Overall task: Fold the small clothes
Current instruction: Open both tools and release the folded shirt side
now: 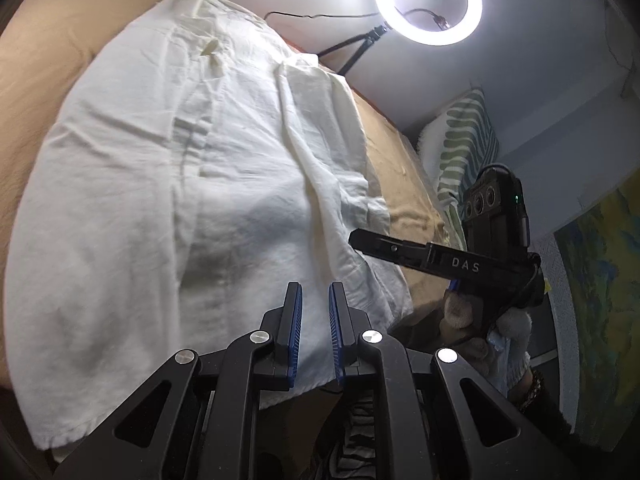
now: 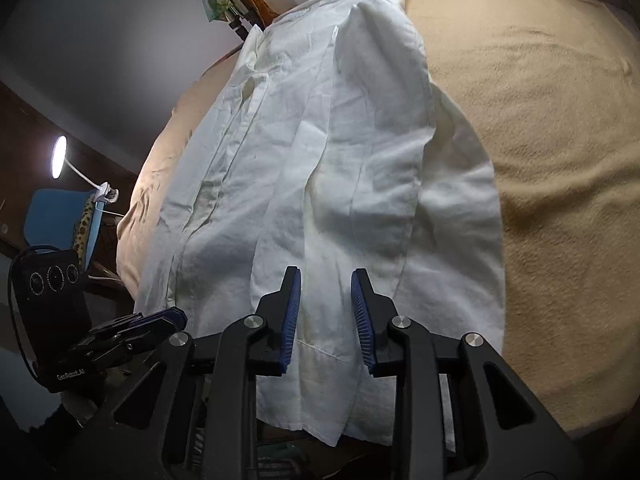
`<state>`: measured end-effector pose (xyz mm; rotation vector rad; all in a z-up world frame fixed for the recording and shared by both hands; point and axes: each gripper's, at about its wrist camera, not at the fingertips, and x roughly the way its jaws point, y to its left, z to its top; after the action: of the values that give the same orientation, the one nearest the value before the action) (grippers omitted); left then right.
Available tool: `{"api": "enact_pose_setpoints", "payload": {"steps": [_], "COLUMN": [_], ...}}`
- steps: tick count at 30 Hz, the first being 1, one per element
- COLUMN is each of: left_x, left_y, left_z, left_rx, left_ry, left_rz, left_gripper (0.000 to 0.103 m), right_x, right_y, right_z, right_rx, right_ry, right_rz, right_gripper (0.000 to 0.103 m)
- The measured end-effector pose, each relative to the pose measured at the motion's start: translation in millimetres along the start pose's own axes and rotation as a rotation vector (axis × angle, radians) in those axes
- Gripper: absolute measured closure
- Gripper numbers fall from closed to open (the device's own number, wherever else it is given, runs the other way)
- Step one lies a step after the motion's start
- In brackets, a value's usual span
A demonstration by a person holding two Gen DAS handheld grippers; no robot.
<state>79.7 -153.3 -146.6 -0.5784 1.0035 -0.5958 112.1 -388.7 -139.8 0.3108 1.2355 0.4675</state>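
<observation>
Fingers of the left gripper [image 1: 314, 292] stand slightly parted and those of the right gripper [image 2: 326, 280] wider, both released with nothing between the pads, each hovering over the near hem of the white garment [image 1: 180, 168]. That garment lies lengthwise on the tan blanket [image 2: 540, 120], one side folded inward. Only the right view shows broad bare blanket toward 3 o'clock; only the left view shows the ring light [image 1: 428, 2] at 1 o'clock and striped pillow [image 1: 468, 144] beyond the edge.
</observation>
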Motion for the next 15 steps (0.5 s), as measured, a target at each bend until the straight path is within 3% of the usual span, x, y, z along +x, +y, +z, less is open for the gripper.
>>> {"api": "enact_pose_setpoints", "payload": {"steps": [4,7,10,12,15], "left_x": [-16.1,-23.5,-25.0,-24.6,-19.7], "left_y": [13.3,17.6,15.3,10.9,-1.6], "left_z": [-3.8,-6.0,-8.6,-9.9,-10.7], "left_rx": [-0.057,-0.072,-0.065,-0.052,-0.029], "left_ry": [-0.053,-0.072,-0.074,-0.072,-0.073], "left_rz": [0.001,0.010,0.013,0.014,0.010], "left_gripper": [0.074,0.073,0.072,0.072,0.072], "right_x": [6.3,4.7,-12.9,-26.2,-42.5], "right_y": [30.8,55.5,56.2,49.2,31.5], "right_z": [-9.9,-16.9,-17.7,-13.9,-2.1], "right_rx": [-0.078,-0.171,-0.175,-0.161,-0.123], "right_ry": [0.045,0.078,0.049,-0.001,-0.084], "right_rz": [0.098,0.115,0.193,0.174,0.059], "right_gripper": [0.076,0.076,0.076,0.076,0.076]}}
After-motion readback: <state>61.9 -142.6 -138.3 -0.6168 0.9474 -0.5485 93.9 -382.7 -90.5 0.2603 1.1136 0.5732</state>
